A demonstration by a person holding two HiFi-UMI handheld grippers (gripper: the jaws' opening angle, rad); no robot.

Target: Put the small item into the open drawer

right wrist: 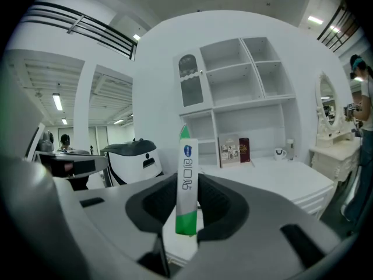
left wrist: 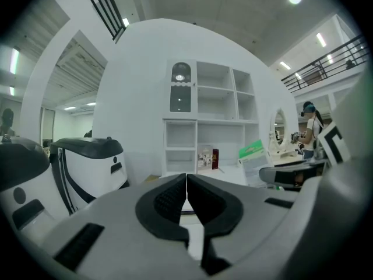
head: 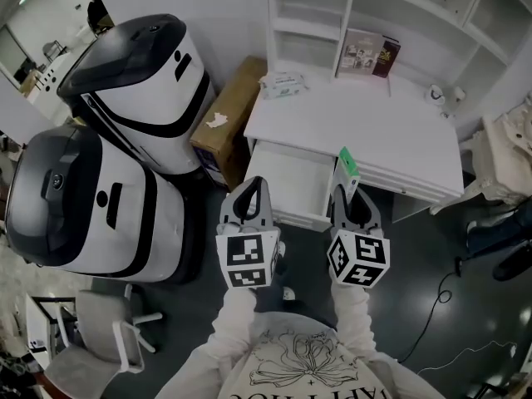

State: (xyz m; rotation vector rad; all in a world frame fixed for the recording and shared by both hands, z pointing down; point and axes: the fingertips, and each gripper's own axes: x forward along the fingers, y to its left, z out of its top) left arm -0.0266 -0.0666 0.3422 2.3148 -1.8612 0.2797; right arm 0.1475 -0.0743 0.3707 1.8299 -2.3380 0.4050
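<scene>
A small white-and-green packet [right wrist: 187, 182] stands upright between the jaws of my right gripper [right wrist: 187, 200], which is shut on it. In the head view the right gripper [head: 347, 191] holds the packet [head: 347, 164] just past the right front corner of the open white drawer [head: 289, 185]. The drawer juts out from the white desk [head: 366, 123] and looks empty inside. My left gripper [head: 252, 196] hovers at the drawer's left front corner. Its jaws [left wrist: 186, 200] are shut with nothing between them.
Two large white-and-black machines [head: 108, 165] stand to the left, with a cardboard box [head: 229, 119] beside the desk. On the desk lie a wipes pack [head: 283, 82], two books [head: 370, 55] and a cup [head: 435, 95]. A shelf unit [head: 357, 11] rises behind. A white chair [head: 100, 327] stands lower left.
</scene>
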